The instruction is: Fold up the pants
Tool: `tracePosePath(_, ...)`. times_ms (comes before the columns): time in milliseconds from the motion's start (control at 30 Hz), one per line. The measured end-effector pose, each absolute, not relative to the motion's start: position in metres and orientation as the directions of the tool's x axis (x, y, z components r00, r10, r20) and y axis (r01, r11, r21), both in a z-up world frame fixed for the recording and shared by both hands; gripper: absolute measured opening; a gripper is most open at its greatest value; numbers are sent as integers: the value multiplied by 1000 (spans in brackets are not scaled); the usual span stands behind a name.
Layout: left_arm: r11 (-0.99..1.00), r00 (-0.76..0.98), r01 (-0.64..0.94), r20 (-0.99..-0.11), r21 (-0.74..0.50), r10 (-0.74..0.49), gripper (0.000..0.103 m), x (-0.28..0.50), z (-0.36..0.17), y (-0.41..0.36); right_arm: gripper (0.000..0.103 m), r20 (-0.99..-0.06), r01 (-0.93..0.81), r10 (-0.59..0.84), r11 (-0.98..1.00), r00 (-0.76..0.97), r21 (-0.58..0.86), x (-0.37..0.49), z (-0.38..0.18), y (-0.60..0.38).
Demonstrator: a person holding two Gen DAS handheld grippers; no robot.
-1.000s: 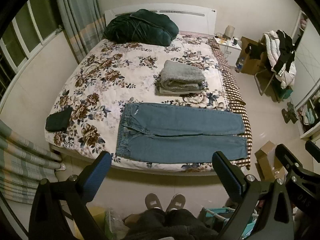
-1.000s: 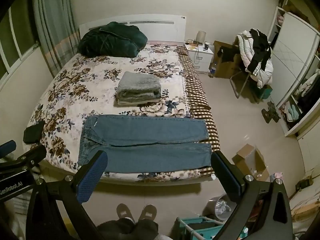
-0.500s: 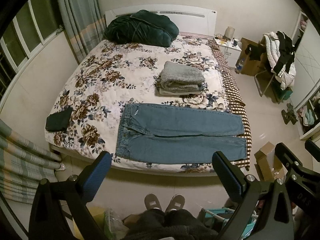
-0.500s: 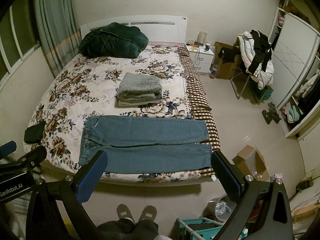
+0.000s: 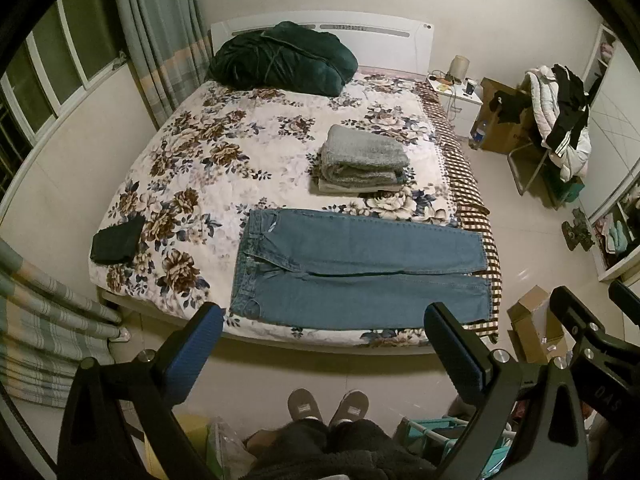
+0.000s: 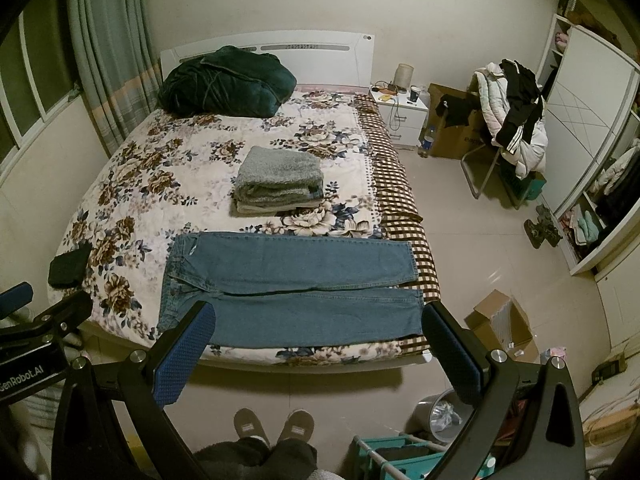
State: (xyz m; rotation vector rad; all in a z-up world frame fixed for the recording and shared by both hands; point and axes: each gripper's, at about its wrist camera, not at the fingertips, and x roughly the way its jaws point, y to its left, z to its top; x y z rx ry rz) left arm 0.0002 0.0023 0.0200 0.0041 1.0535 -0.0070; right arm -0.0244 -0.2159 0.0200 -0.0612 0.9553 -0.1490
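Blue jeans lie flat across the near end of a floral bed, waistband to the left, legs to the right; they show in the right wrist view too. My left gripper is open and empty, held in the air in front of the bed's near edge. My right gripper is also open and empty, at a similar height and distance. Neither touches the jeans. The right gripper's body shows at the left wrist view's right edge.
A folded grey blanket stack lies behind the jeans. A dark green duvet sits by the headboard. A small black folded item lies at the bed's left edge. Cardboard boxes, a bin and a teal rack stand on the floor right.
Both views have shifted slightly; the bed and jeans sit a little lower in frame. Both grippers stay open and the jeans have not moved.
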Motion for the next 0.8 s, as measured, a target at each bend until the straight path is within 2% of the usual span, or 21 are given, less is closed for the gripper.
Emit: tracePosePath(800, 1000, 498, 9, -867, -4, -8, 103, -1, 20, 4, 103, -809, 101, -154, 988, 567, -117, -25, 19, -216)
